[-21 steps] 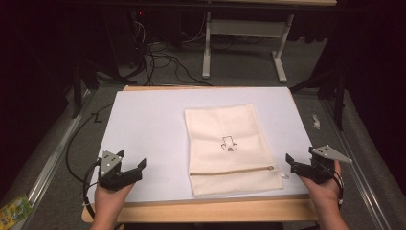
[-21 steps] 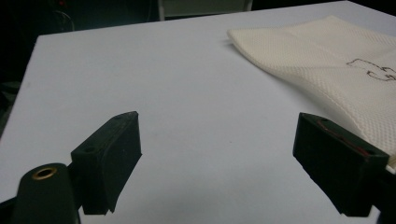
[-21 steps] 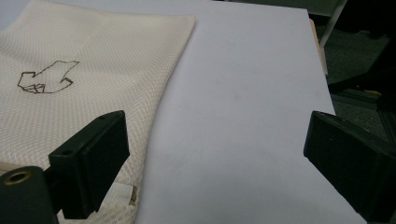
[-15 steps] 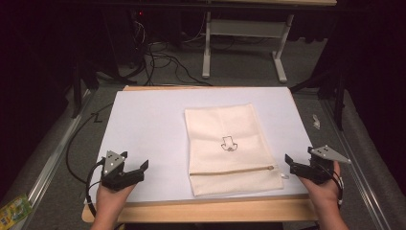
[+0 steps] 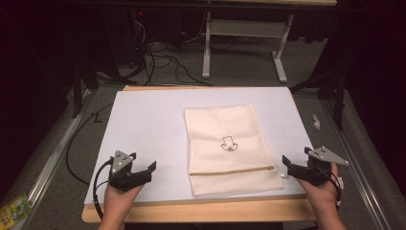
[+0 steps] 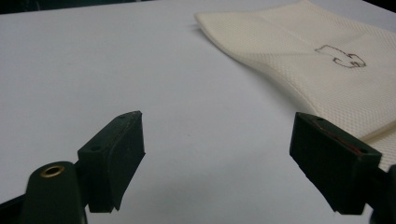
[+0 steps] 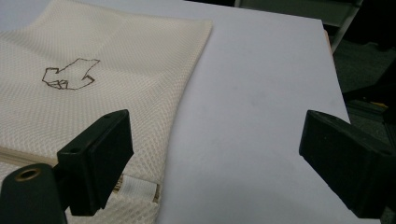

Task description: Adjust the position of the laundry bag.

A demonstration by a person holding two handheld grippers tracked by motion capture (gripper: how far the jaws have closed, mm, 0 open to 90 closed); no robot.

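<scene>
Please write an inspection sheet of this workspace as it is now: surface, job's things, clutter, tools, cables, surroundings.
Surface: white sheet covering a wooden table, whose bare edge shows at the near side.
Job's things: cream mesh bag lying flat, small dark printed figure near its middle, zipper across the near end, closed as far as seen.
Clutter: nothing seen on the sheet.
Tools: left tool open, over the bare sheet, left of the bag; right tool open, at the bag's near right corner, holding nothing.
Cables: black cable loops from the left tool; more cables on the floor beyond.
Surroundings: dark room; white table frame behind; small white object on the floor at right.
</scene>
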